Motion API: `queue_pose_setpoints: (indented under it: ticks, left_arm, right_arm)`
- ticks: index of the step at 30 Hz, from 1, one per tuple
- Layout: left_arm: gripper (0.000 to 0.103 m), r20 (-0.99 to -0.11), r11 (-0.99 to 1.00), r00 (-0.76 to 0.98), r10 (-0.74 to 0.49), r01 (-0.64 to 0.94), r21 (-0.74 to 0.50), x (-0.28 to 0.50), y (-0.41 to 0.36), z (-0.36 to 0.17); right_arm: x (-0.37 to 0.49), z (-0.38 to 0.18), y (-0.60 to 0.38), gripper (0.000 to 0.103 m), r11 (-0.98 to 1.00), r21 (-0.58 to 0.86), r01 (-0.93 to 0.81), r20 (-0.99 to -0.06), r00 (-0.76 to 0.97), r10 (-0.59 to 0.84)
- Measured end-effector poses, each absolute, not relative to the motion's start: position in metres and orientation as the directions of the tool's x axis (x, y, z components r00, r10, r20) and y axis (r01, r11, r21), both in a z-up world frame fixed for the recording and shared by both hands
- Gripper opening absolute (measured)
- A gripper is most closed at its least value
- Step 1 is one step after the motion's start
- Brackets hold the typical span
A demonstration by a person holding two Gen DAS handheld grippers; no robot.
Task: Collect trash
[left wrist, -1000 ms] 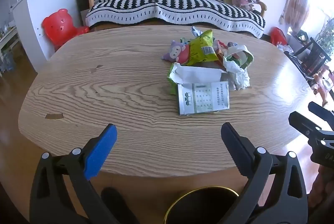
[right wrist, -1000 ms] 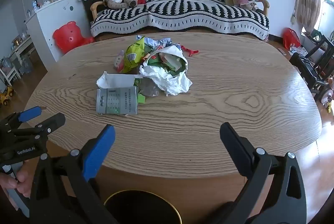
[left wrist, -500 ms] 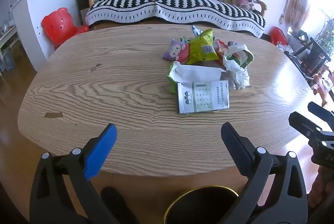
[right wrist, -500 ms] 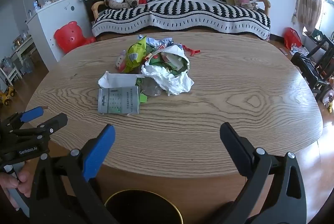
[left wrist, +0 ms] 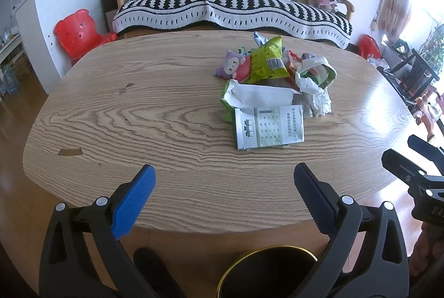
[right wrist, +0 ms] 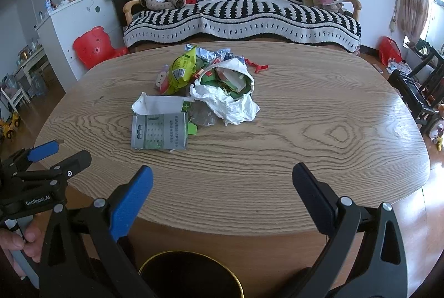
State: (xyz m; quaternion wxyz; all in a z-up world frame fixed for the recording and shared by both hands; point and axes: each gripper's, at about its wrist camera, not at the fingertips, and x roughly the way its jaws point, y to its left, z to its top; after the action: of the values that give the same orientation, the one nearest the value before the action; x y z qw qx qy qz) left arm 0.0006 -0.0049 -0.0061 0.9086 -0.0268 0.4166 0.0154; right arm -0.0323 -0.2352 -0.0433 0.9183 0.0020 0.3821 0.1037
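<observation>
Trash pile (left wrist: 274, 81) is lying on the tabletop (left wrist: 138, 114), beyond both claws. Left claw (left wrist: 222, 181) and right claw (right wrist: 222, 181) are hovering near the tabletop's near edge, jaws spread apart, gripping nothing.

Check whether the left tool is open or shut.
Open: the left tool has its jaws spread wide above the table edge, holding nothing.

Desk (left wrist: 172, 114): wood-grain top w/ strong swirls, smooth, slight sheen at right edge; flattened carton (left wrist: 268, 127): printed cardboard, matt; crumpled bag (right wrist: 230, 100): thin white plastic, creased; snack packet (left wrist: 266, 62): glossy green foil; bin (right wrist: 191, 274): black inside, shiny gold-coloured rim; left hand-held gripper (left wrist: 223, 181): matt black plastic, ribbed blue pads (left wrist: 133, 203); sofa cover (right wrist: 244, 14): knitted cloth, black & white.
</observation>
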Motion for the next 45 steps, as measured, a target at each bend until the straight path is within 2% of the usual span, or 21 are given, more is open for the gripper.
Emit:
queue_pose_setpoints:
  ticks: [17,24,34,39,42,44,45]
  left_arm:
    - [0.097,-0.764,0.998,0.645,-0.006,-0.044,-0.045,0.003,-0.006,-0.009]
    - [0.097,-0.785,0.998,0.618,-0.026,-0.031,-0.058,0.038,0.002,-0.017]
    - [0.097,-0.799,0.995,0.595,-0.083,0.009,-0.096,0.113,0.011,-0.039]
    - [0.097,-0.796,0.992,0.592,-0.126,0.050,-0.120,0.138,0.005,-0.047]
    - [0.096,-0.793,0.990,0.593,-0.141,0.071,-0.123,0.150,0.002,-0.053]
    - [0.089,-0.797,0.988,0.584,-0.152,0.076,-0.133,0.158,0.002,-0.059]
    - [0.085,-0.801,0.986,0.574,-0.167,0.077,-0.150,0.160,0.004,-0.062]
  right_arm:
    - [-0.029,-0.044,-0.234,0.097,0.979,0.074,-0.192,-0.702,0.687,0.188]
    - [0.004,-0.040,-0.236,0.097,0.973,0.006,-0.232,-0.677,0.715,0.175]
    - [0.079,-0.076,-0.209,0.079,0.941,0.002,-0.338,-0.722,0.651,0.235]
    - [0.108,-0.085,-0.201,0.076,0.938,-0.011,-0.347,-0.726,0.647,0.231]
    - [0.125,-0.092,-0.199,0.066,0.938,0.000,-0.348,-0.737,0.634,0.235]
    - [0.132,-0.098,-0.198,0.059,0.938,0.005,-0.347,-0.745,0.625,0.235]
    - [0.137,-0.101,-0.197,0.051,0.936,0.011,-0.352,-0.750,0.617,0.241]
